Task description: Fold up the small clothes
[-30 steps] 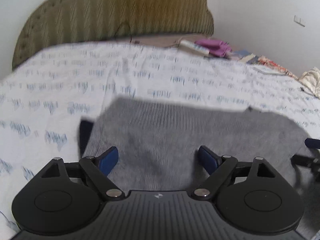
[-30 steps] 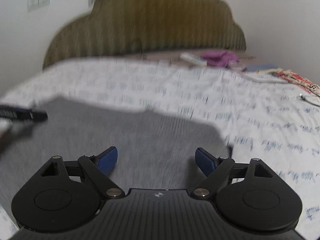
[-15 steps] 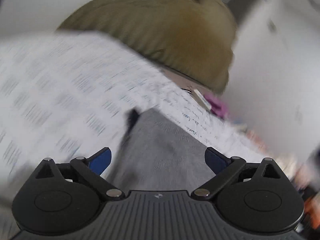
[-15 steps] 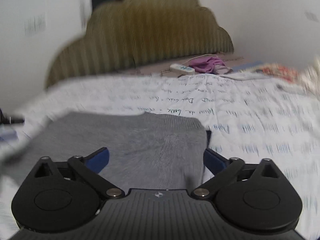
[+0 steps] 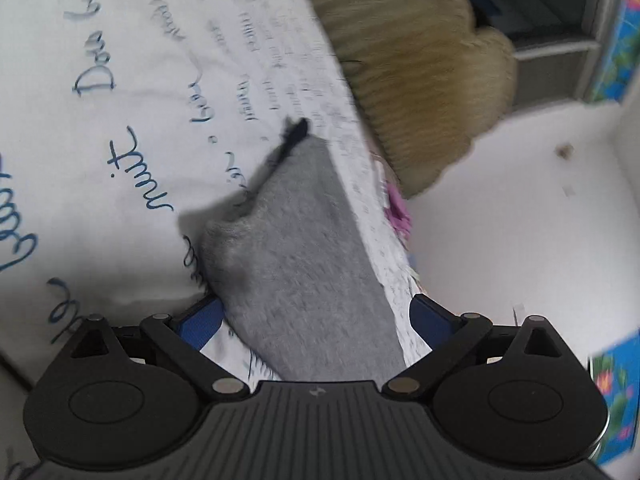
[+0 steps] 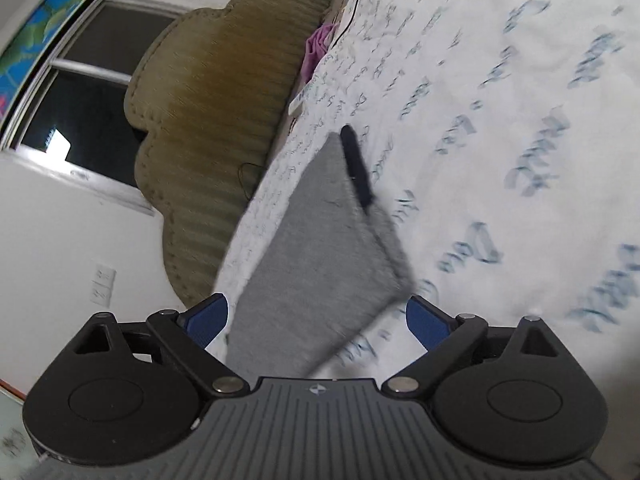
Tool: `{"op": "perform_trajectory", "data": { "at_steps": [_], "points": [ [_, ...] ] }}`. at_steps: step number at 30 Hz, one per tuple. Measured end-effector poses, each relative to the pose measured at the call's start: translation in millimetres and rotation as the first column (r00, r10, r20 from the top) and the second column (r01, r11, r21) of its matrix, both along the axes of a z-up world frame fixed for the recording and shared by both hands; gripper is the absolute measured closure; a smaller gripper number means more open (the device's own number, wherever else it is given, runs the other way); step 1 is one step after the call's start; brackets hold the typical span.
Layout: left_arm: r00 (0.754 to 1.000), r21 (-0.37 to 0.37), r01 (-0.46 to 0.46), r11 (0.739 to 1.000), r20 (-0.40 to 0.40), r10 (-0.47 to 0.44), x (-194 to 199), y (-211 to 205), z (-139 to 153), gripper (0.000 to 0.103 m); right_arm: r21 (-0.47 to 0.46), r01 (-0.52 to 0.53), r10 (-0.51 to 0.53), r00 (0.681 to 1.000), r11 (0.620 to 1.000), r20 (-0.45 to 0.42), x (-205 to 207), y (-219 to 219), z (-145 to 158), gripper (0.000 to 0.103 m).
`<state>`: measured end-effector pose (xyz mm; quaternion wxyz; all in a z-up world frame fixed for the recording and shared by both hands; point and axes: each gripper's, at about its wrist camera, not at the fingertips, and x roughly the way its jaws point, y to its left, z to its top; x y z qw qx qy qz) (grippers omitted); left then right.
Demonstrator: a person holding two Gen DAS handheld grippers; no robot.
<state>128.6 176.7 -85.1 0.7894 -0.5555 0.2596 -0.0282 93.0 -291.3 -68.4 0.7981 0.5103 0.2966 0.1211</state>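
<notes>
A grey knit garment (image 5: 304,264) lies folded on the white bed sheet with blue script (image 5: 120,112). A dark edge (image 5: 294,134) sticks out at its far corner. My left gripper (image 5: 316,316) is open, rolled sideways, with the garment's near left end between its blue fingers (image 5: 202,320). In the right wrist view the same grey garment (image 6: 316,256) lies between my open right gripper's (image 6: 316,314) fingers, with a dark strip (image 6: 356,164) along its far right edge. Neither gripper holds the cloth.
An olive ribbed headboard (image 6: 216,92) stands at the far end of the bed. A purple cloth (image 6: 318,44) and small items lie by it. A window (image 6: 80,76) and white wall are behind. The sheet (image 6: 520,120) spreads wide to the right.
Both grippers have rolled sharply to opposite sides and dropped to the garment's two ends. The garment now shows as a narrow strip between each pair of fingers. Both stay open.
</notes>
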Motion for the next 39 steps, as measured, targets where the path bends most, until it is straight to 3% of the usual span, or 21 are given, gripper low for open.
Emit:
{"op": "perform_trajectory", "data": {
  "at_steps": [7,12,14,19,21,22,24,25,26,28,29,31,33,35,39],
  "points": [
    [0.999,-0.01,0.012,1.0,-0.034,-0.012,21.5,-2.6,1.6,0.002,-0.01,-0.021,0.02,0.998,1.0,-0.062,41.4,28.1,-5.3,0.007],
    [0.998,-0.003,0.022,1.0,-0.064,-0.022,34.5,-3.3,2.8,0.003,-0.082,-0.007,0.0,0.996,0.997,-0.088,55.2,38.2,-8.6,0.033],
    [0.997,0.008,0.035,0.999,-0.063,-0.034,35.1,-6.5,3.7,0.003,-0.086,-0.002,-0.006,0.996,0.996,-0.09,56.7,38.1,-11.3,0.038],
    [0.998,-0.077,0.057,0.995,-0.035,-0.06,42.3,-10.2,0.4,0.003,-0.087,-0.007,-0.001,0.996,0.996,-0.093,59.6,38.3,-13.2,0.039],
    [0.997,-0.055,0.053,0.997,-0.056,-0.056,46.7,-11.1,-0.5,0.004,-0.084,-0.009,0.0,0.995,0.996,-0.096,60.8,37.0,-13.3,0.04],
    [0.996,-0.04,0.05,0.998,-0.074,-0.052,48.2,-11.9,-1.1,0.012,-0.087,-0.01,0.001,0.996,0.996,-0.094,61.0,37.4,-13.4,0.042],
    [0.991,0.001,0.05,0.999,-0.123,-0.05,51.9,-13.2,-2.9,0.037,-0.117,-0.008,-0.004,0.995,0.993,-0.103,61.4,38.1,-14.5,0.06],
    [0.987,0.015,0.048,0.999,-0.157,-0.045,53.5,-12.9,-5.3,0.057,-0.134,-0.001,-0.015,0.993,0.991,-0.121,62.5,38.1,-16.4,0.069],
    [0.984,0.014,0.041,0.999,-0.177,-0.038,54.0,-11.5,-8.7,0.067,-0.146,0.009,-0.03,0.989,0.989,-0.145,63.3,36.8,-20.5,0.089],
    [0.983,0.003,0.037,0.999,-0.178,-0.036,53.6,-7.4,-13.1,0.073,-0.096,0.022,-0.037,0.987,0.995,-0.159,63.7,31.6,-31.8,0.096],
    [0.982,0.013,0.038,0.999,-0.185,-0.034,53.9,-6.6,-13.9,0.084,-0.075,0.027,-0.038,0.988,0.997,-0.151,63.3,30.2,-35.6,0.099],
    [0.977,0.067,0.047,0.997,-0.211,-0.032,55.8,-7.2,-14.8,0.097,-0.072,0.023,-0.033,0.989,0.997,-0.147,63.3,31.0,-34.4,0.098],
    [0.978,0.112,0.059,0.992,-0.208,-0.034,55.6,-9.3,-8.0,0.098,-0.058,0.023,-0.032,0.988,0.998,-0.149,65.0,31.4,-30.9,0.095],
    [0.978,0.164,0.079,0.983,-0.204,-0.045,55.8,-13.7,6.3,0.099,0.035,0.036,-0.031,0.991,0.999,-0.13,66.6,26.7,-28.4,0.095],
    [0.989,0.175,0.097,0.98,-0.13,-0.075,45.9,-14.7,40.4,0.099,0.086,0.029,-0.024,0.998,0.996,-0.054,66.5,24.1,-2.2,0.095]
  ]
}}
